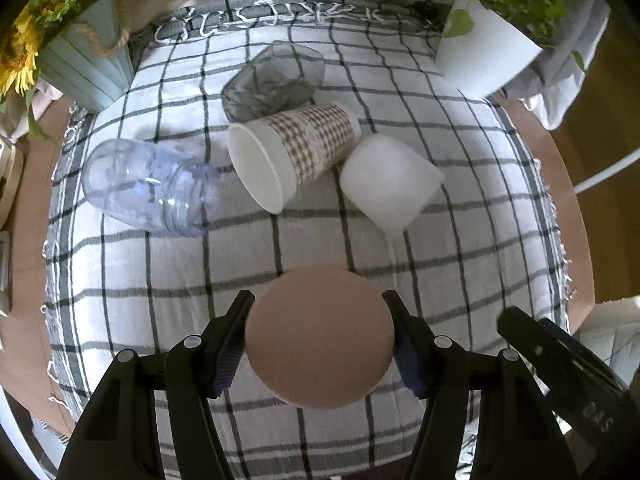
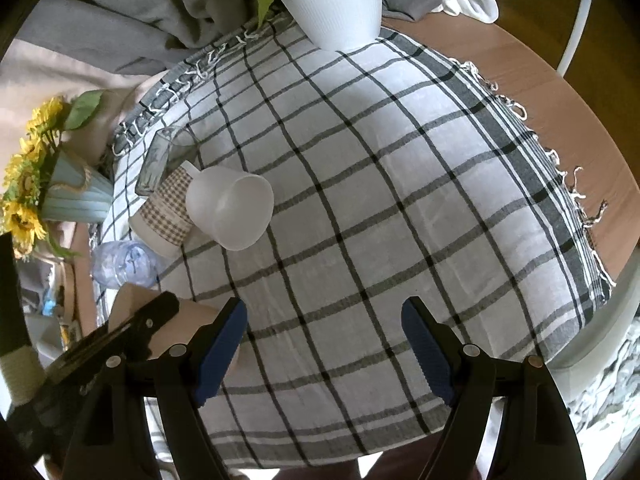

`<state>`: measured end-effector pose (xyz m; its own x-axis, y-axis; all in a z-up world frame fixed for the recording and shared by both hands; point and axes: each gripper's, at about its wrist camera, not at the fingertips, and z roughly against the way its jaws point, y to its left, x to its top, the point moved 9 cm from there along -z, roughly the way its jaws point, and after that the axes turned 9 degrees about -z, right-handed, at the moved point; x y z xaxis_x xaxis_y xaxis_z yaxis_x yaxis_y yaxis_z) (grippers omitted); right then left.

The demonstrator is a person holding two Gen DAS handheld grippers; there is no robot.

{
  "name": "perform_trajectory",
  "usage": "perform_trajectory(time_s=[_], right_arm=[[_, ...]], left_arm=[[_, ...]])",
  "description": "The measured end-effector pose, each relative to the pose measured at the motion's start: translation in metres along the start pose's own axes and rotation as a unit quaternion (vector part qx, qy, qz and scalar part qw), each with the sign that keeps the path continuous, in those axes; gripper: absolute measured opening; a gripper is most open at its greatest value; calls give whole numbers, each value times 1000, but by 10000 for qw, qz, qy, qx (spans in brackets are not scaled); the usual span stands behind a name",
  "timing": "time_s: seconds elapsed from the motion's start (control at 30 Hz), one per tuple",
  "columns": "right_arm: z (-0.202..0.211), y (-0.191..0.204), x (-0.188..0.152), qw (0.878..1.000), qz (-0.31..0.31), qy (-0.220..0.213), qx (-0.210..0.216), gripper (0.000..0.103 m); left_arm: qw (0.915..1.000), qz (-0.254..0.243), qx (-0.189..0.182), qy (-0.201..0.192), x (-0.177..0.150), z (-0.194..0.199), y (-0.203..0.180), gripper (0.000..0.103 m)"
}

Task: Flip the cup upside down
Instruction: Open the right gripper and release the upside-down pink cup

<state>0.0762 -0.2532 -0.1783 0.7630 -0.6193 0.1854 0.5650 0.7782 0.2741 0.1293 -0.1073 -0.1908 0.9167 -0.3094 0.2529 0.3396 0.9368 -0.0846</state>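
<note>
My left gripper (image 1: 320, 332) is shut on a tan paper cup (image 1: 318, 336), its flat base facing the camera, held just above the checked cloth (image 1: 460, 240). In the right wrist view the tan cup (image 2: 192, 316) shows at the lower left with the left gripper's finger across it. My right gripper (image 2: 324, 340) is open and empty over the cloth (image 2: 400, 200). Other cups lie on their sides: a checked paper cup (image 1: 296, 152), a frosted white cup (image 1: 388, 180), a clear bluish cup (image 1: 148, 188) and a grey clear cup (image 1: 272, 80).
A light blue pot with sunflowers (image 1: 80, 64) stands at the back left and a white plant pot (image 1: 484, 52) at the back right. The wooden table edge (image 2: 592, 128) shows beyond the cloth. Crumpled fabric (image 2: 120, 20) lies behind.
</note>
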Motion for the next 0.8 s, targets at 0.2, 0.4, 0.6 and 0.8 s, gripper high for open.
perform_trajectory(time_s=[0.2, 0.4, 0.6, 0.8], right_arm=[[1, -4, -6, 9999, 110, 34, -59, 80], [5, -7, -7, 9999, 108, -25, -128, 80], [22, -6, -6, 9993, 194, -246, -226, 83], [55, 6, -7, 9972, 452, -578, -127, 88]], left_arm=[[9999, -95, 17, -99, -7, 7, -8, 60], [9994, -128, 177, -250, -2, 12, -6, 72], [9978, 15, 257, -608, 0, 34, -2, 84], [9919, 362, 533, -1094, -11, 76, 17, 98]])
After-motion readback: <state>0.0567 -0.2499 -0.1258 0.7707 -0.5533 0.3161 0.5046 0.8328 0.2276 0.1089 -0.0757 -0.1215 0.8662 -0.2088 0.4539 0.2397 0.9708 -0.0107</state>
